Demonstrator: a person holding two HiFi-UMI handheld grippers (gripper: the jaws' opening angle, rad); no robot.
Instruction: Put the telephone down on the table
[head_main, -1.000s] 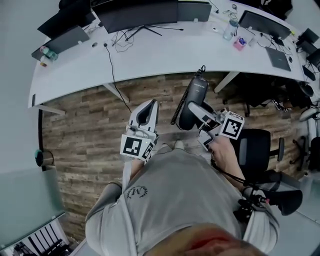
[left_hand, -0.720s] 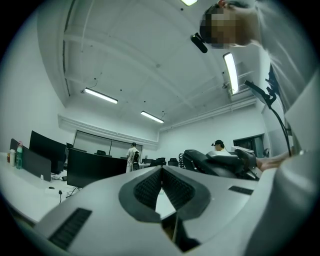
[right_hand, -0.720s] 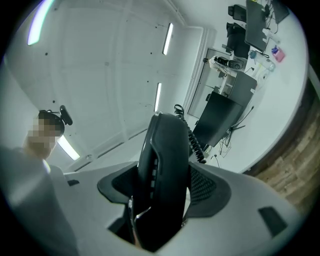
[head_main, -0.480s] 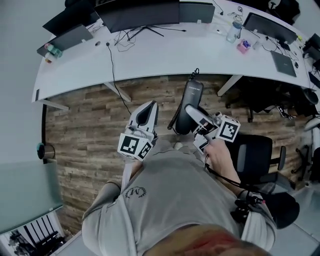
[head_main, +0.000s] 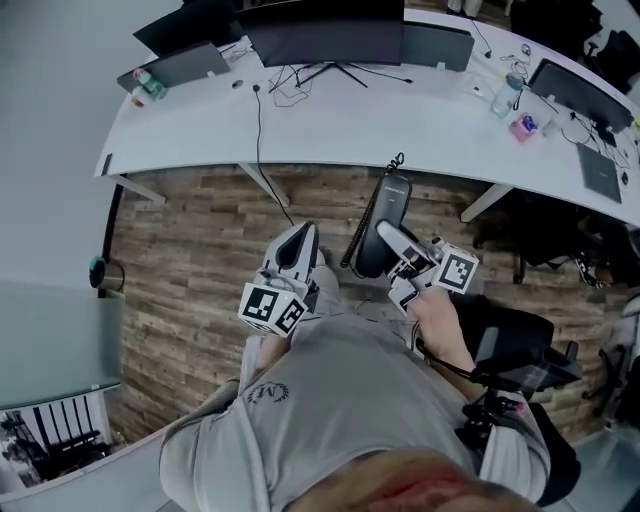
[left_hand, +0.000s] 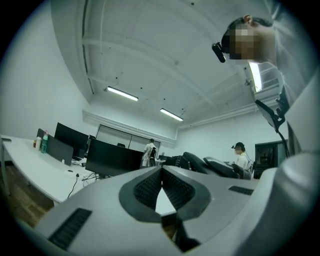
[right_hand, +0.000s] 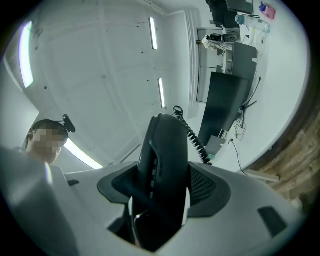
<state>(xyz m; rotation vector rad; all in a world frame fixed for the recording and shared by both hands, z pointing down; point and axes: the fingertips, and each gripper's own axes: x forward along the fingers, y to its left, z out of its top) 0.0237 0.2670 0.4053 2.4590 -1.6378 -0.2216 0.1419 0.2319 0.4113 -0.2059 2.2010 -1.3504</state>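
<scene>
The telephone (head_main: 392, 195) was a black handset with a coiled cord (right_hand: 196, 138) at its far end; my right gripper (head_main: 398, 243) clamped its near part, above the wooden floor (head_main: 200, 240), just short of the white table (head_main: 330, 125); its length ran tableward; my left gripper (left_hand: 161, 181) was closed, empty.

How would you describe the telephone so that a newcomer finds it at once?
Start from the long curved white table across the top of the head view. In front of it, above the wooden floor, the right gripper is shut on the telephone: a black handset with a coiled cord, the only thing either gripper holds.
</scene>
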